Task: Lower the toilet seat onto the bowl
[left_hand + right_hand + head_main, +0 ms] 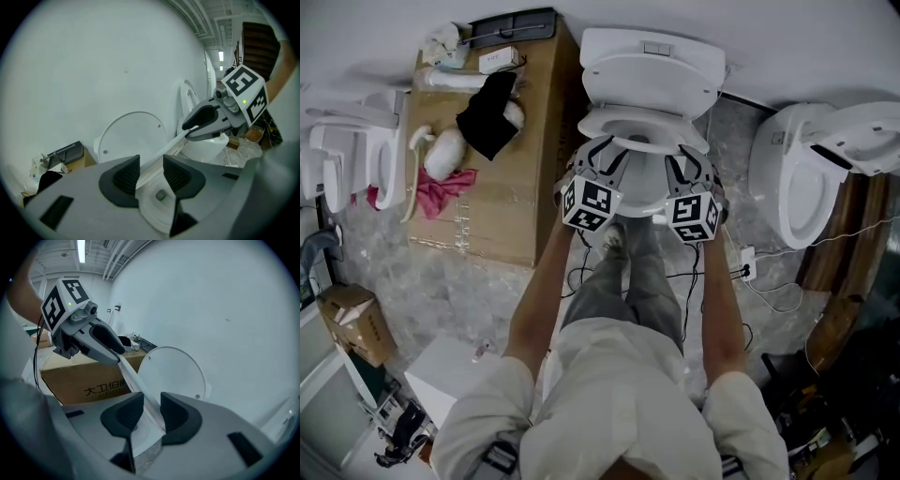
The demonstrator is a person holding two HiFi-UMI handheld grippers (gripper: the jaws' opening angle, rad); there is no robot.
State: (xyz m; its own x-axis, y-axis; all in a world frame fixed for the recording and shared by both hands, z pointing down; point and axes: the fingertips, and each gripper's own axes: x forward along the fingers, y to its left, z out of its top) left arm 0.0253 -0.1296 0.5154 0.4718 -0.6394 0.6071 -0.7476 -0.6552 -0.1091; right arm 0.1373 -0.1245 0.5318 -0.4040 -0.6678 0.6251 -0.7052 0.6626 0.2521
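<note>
The white toilet (652,61) stands in front of me, its round lid (133,136) (171,373) upright against the tank. The thin white seat (164,150) (129,376) shows edge-on above the bowl (159,199), running from one gripper's jaws to the other's. My left gripper (614,152) (151,173) has the seat's left side between its pads, with space beside it, so it is open. My right gripper (686,155) (149,411) straddles the right side; its pads stand close to the seat without pressing, so it is open too. Each gripper shows in the other's view: (187,131), (119,357).
A big cardboard box (502,178) lies left of the toilet with a black cloth (492,112) and a pink cloth (445,187) on it. Another toilet (811,178) stands at the right, one more (356,159) at the far left. Cables and a power strip (745,262) lie on the floor.
</note>
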